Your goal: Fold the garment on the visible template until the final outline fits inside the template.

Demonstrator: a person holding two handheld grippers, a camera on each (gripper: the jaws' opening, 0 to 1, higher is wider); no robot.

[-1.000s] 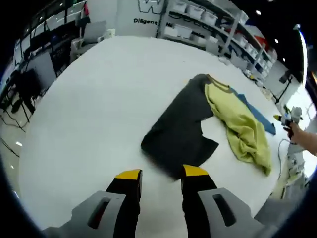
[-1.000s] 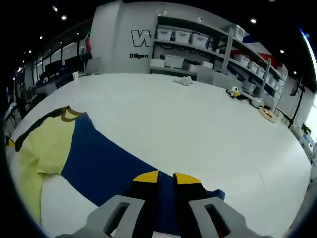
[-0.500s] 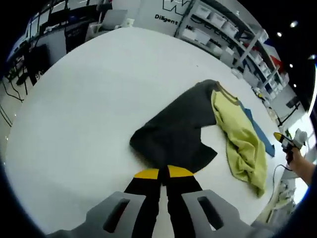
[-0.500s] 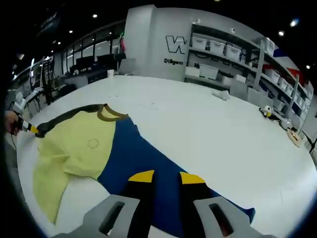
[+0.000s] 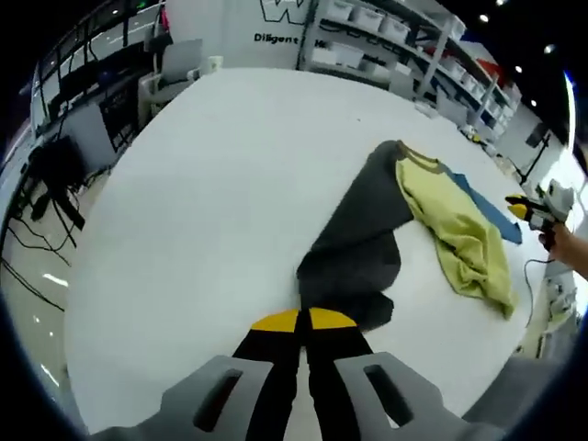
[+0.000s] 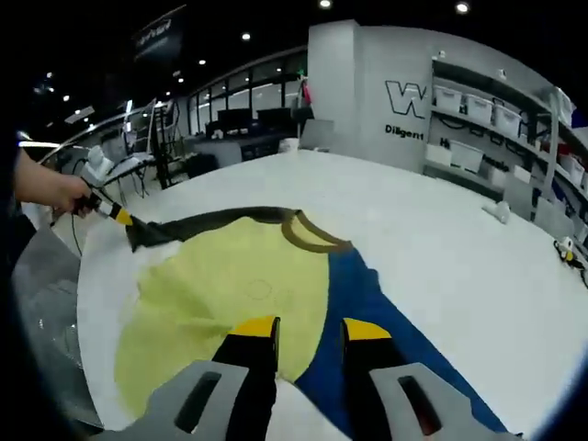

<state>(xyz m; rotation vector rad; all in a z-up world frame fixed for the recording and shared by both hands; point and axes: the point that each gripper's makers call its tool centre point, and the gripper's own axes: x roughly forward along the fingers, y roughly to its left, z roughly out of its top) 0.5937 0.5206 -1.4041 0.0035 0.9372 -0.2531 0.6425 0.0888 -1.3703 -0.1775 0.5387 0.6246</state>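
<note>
Garment (image 5: 367, 230) stretched across the white table (image 5: 211, 175)
Left gripper (image 5: 303, 321) was clamped on its dark sleeve edge; right gripper (image 6: 308, 327) hovered with jaws parted over the yellow body, beside the blue template (image 6: 367, 303)

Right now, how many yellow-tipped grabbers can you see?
2. The left gripper is pinched shut on the dark sleeve of the garment. The right gripper is open over the yellow part, beside the blue template.
</note>
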